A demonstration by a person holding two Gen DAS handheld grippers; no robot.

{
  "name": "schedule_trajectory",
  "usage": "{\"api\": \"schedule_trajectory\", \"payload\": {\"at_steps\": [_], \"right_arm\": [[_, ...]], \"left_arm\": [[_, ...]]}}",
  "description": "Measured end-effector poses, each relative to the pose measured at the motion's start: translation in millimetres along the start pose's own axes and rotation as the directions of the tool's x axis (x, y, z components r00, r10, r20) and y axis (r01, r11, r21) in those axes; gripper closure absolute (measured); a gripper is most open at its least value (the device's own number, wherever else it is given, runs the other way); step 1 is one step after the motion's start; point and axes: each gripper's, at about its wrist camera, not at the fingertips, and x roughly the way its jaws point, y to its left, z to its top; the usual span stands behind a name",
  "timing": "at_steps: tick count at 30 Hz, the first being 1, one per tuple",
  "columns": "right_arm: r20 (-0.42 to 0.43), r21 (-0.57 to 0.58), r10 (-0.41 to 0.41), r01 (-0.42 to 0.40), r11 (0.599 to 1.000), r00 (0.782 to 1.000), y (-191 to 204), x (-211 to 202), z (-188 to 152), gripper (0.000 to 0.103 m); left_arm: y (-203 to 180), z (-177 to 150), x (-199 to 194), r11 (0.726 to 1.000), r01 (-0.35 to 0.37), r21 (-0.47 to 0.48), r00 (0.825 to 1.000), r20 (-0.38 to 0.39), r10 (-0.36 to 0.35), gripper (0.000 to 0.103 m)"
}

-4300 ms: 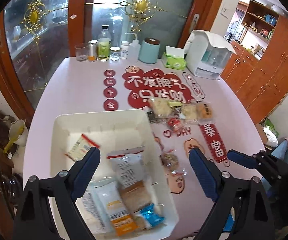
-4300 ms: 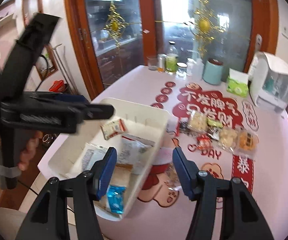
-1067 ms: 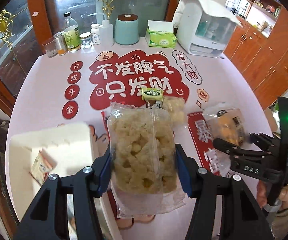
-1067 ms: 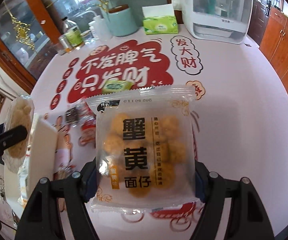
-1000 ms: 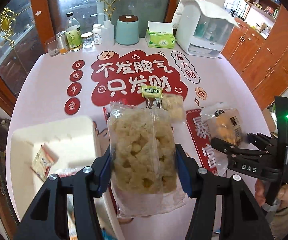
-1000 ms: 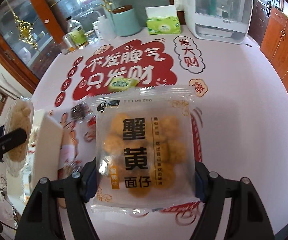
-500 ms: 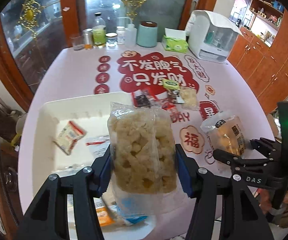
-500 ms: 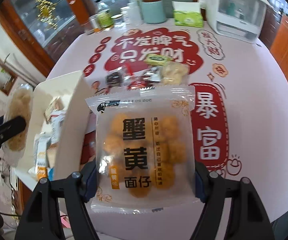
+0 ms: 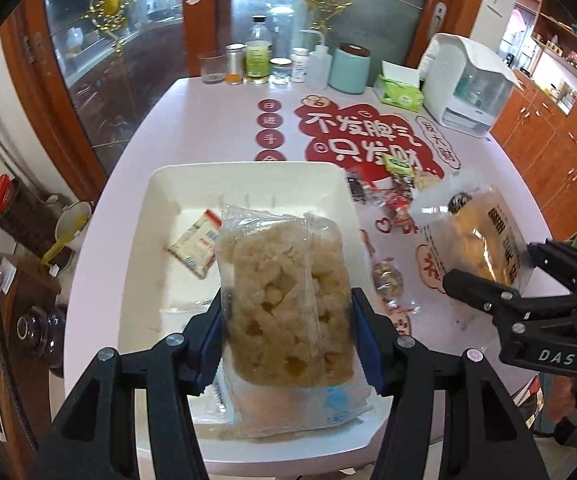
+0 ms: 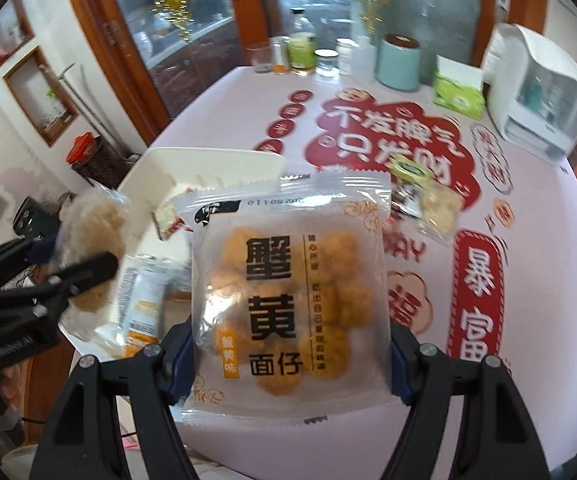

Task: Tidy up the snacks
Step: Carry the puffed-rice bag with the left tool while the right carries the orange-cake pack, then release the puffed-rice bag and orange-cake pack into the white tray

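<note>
My left gripper (image 9: 288, 340) is shut on a clear bag of pale puffed snack (image 9: 284, 300), held above the white bin (image 9: 244, 172). Several packets lie in the bin, one a red-and-white sachet (image 9: 194, 246). My right gripper (image 10: 290, 348) is shut on a clear packet of orange balls with black lettering (image 10: 288, 292), held over the table just right of the bin (image 10: 216, 164). The left wrist view has that packet (image 9: 476, 240) at the right; the right wrist view has the puffed bag (image 10: 88, 240) at the left. Small wrapped snacks (image 9: 396, 184) lie loose on the table.
The pink table (image 9: 192, 120) carries red printed decals (image 9: 364, 140). Bottles and jars (image 9: 260, 64), a teal canister (image 9: 350, 68), a green tissue pack (image 9: 400, 92) and a white appliance (image 9: 468, 84) line its far edge. Glass doors stand behind; wooden cabinets at right.
Both grippers, each with its packet, have swung left from the red decals to the bin. The bin has come under the puffed bag, and the orange-ball packet now hangs beside it.
</note>
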Motion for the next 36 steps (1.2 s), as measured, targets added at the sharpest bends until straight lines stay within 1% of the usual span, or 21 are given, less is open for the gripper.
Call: {"api": "schedule_trajectory", "payload": {"at_steps": [7, 14, 21, 26, 27, 28, 29, 31, 34, 36], "right_arm": [[0.026, -0.058, 0.044, -0.042, 0.997, 0.999, 42, 5, 25, 0.027], [0.046, -0.127, 0.053, -0.047, 0.991, 0.998, 74, 11, 42, 0.027], [0.04, -0.147, 0.05, -0.044, 0.988, 0.998, 86, 23, 54, 0.026], [0.026, -0.146, 0.041, -0.037, 0.989, 0.999, 88, 35, 59, 0.024], [0.021, -0.143, 0.044, -0.041, 0.989, 0.999, 88, 37, 60, 0.021], [0.017, -0.137, 0.047, -0.045, 0.99, 0.999, 87, 38, 61, 0.021], [0.009, -0.125, 0.056, -0.054, 0.991, 0.998, 86, 42, 62, 0.02], [-0.008, -0.098, 0.067, -0.067, 0.993, 0.998, 82, 48, 64, 0.02], [-0.024, -0.055, 0.099, -0.1, 0.993, 0.995, 79, 51, 66, 0.02], [-0.023, -0.046, 0.105, -0.106, 0.993, 0.994, 79, 51, 65, 0.02]], "left_arm": [[28, -8, 1, 0.998, -0.038, -0.042, 0.999, -0.004, 0.037, 0.047], [41, -12, 3, 0.997, -0.054, -0.061, 0.999, -0.007, 0.054, 0.047], [44, -17, 5, 0.995, -0.064, -0.071, 0.998, -0.018, 0.063, 0.047], [48, -18, 8, 0.993, -0.071, -0.089, 0.997, -0.027, 0.069, 0.046], [49, -18, 8, 0.993, -0.069, -0.094, 0.997, -0.026, 0.067, 0.045], [48, -19, 7, 0.993, -0.069, -0.1, 0.998, -0.022, 0.067, 0.039], [48, -19, 6, 0.992, -0.071, -0.106, 0.997, -0.017, 0.07, 0.027], [49, -19, 4, 0.99, -0.081, -0.119, 0.997, -0.001, 0.081, 0.017], [49, -20, 1, 0.99, -0.073, -0.122, 0.997, 0.008, 0.075, 0.016], [48, -20, 1, 0.99, -0.073, -0.124, 0.997, 0.004, 0.074, 0.016]]}}
